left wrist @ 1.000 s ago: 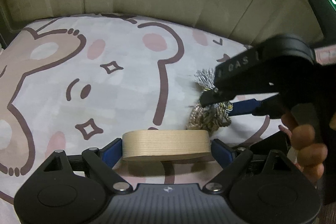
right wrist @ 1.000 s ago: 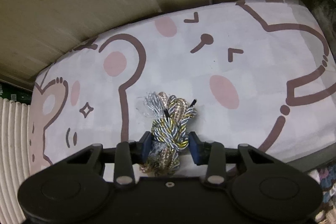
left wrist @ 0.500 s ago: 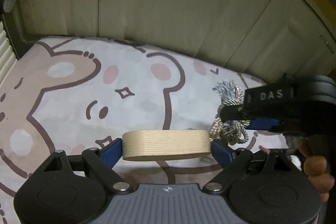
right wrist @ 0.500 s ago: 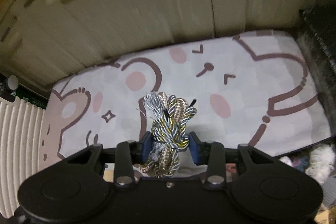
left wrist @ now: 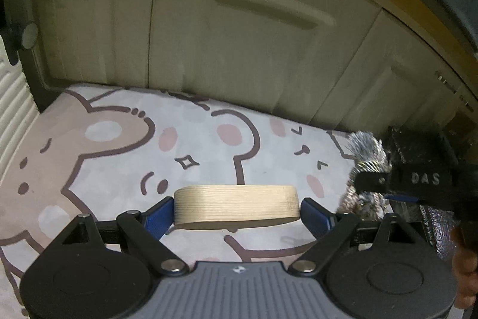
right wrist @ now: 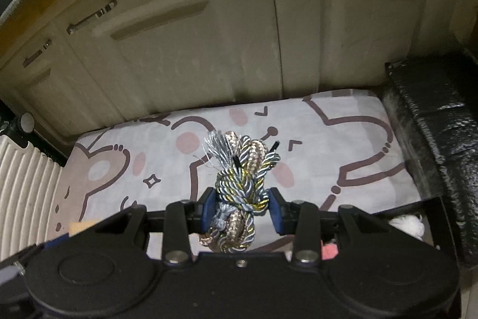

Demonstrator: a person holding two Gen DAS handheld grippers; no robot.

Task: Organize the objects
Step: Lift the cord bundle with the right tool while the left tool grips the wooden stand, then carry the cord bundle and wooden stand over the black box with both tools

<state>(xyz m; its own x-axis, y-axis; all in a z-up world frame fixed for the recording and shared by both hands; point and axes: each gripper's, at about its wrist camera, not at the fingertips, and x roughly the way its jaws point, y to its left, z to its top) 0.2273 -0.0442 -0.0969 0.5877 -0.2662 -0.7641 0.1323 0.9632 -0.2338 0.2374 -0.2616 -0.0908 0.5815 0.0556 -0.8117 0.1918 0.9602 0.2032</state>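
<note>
My left gripper [left wrist: 236, 213] is shut on a pale oval wooden block [left wrist: 236, 207] and holds it in the air above the bear-print mat [left wrist: 125, 151]. My right gripper [right wrist: 241, 207] is shut on a bundle of twisted gold, silver and grey cord [right wrist: 240, 190], also held above the mat [right wrist: 313, 157]. In the left wrist view the right gripper [left wrist: 385, 187] and its cord bundle [left wrist: 366, 169] show at the right edge, level with the block.
Cream cabinet doors [left wrist: 239, 35] stand behind the mat. A black bin [right wrist: 442, 139] sits to the right of the mat, with white and pink fluffy items [right wrist: 407, 224] below it. A ribbed white surface [right wrist: 21, 184] lies at the left.
Both grippers have risen and pulled back from the mat, each with its load. The mat looks smaller and farther, and more of the cabinets shows.
</note>
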